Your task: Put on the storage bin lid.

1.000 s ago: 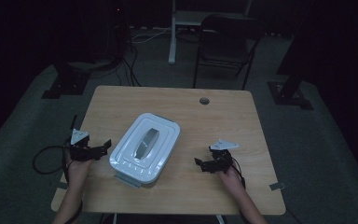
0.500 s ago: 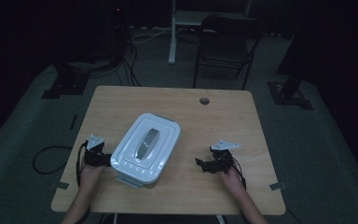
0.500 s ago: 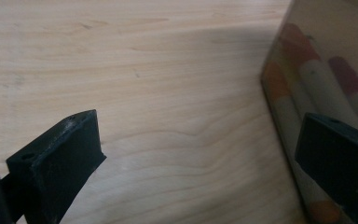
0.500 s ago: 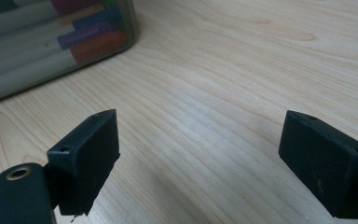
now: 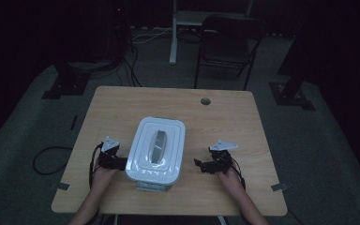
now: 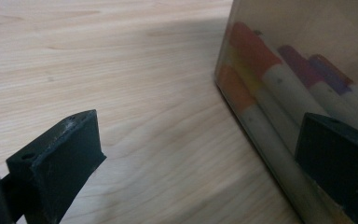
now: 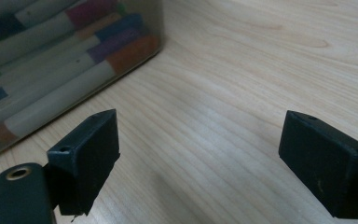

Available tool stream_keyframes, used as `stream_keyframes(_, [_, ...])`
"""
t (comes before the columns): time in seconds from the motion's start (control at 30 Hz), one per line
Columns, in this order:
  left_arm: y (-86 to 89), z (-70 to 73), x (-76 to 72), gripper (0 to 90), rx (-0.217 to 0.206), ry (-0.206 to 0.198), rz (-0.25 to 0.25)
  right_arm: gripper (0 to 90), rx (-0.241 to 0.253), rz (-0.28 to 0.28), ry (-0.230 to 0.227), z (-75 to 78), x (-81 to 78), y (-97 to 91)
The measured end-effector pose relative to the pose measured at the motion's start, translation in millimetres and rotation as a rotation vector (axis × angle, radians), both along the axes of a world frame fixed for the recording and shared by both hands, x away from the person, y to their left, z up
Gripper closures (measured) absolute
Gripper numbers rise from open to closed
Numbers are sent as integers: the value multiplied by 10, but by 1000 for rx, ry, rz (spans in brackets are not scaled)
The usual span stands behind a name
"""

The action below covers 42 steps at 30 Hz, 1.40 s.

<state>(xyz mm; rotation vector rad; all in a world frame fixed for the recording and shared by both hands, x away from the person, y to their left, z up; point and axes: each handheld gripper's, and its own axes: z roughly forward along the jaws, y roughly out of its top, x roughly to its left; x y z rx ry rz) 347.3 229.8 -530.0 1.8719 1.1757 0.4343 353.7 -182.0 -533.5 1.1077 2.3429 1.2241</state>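
My left gripper [image 5: 118, 163] sits spread against the marker box [image 5: 155, 149] at mid-table; my right gripper [image 5: 205, 166], also spread, waits near. The left jaw looks, I think, touching: a one-sided push could skid the box.

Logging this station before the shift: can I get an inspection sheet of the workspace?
Surface: light wooden table, round hole near the far edge.
Job's things: clear plastic box with white lid, coloured markers inside.
Clutter: nothing seen.
Grippers: left gripper open, beside the box; right gripper open, apart from it.
Cables: black cable looping off the left edge.
Surroundings: dark folding chair behind the table.
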Motion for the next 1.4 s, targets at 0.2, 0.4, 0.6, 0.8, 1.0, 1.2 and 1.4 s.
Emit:
stream_keyframes(0.2, [-142,4,33,12,6,2,-21,119,-8,-8,1,-17,-14,-37])
stream_keyframes(0.4, [-272,18,54,12,17,3,-42,119,-6,-55,-4,-12,-29,-207])
stream_keyframes(0.6, [-369,19,35,12,19,1,-75,119,-18,-93,-2,-24,-53,-381])
stream_keyframes(0.8, [-358,22,34,11,9,-5,-83,119,-8,-132,-9,-10,-73,-527])
stream_keyframes(1.0, [-336,-1,27,11,18,-1,-100,119,9,-163,1,-14,-83,-638])
stream_keyframes(1.2, [-323,0,12,12,21,1,-105,119,29,-188,7,-20,-84,-707])
stream_keyframes(1.4, [-299,13,-8,12,21,1,-105,119,31,-196,-6,22,-78,-729])
